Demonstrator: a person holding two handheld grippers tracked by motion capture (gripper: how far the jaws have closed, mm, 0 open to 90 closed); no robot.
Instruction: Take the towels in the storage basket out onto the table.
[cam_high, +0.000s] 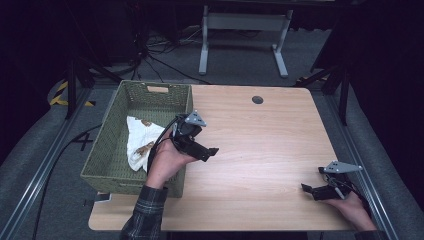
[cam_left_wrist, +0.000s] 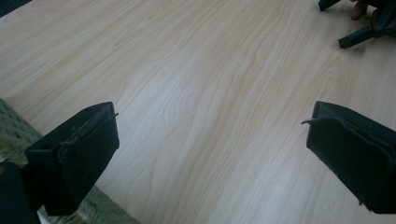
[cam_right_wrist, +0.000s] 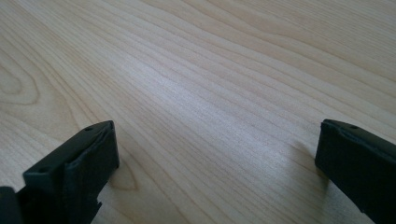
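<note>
Since the white cloth (cam_high: 137, 142) is lying crumpled inside the green woven basket (cam_high: 107, 165) at about 9 o'clock on the table (cam_high: 265, 150), I'd guess the step is either fetching it or backing off after dropping it in. If fetching, swing the left gripper (cam_high: 212, 151) back toward 9 o'clock, dip over the basket rim and pinch a raised fold, not the flat part. Right now it sits just past the basket's right wall, jaws wide apart, nothing between them but bare wood. The right gripper (cam_high: 307, 189) rests low at about 4 o'clock near the table's corner, jaws also spread wide and holding nothing.
</note>
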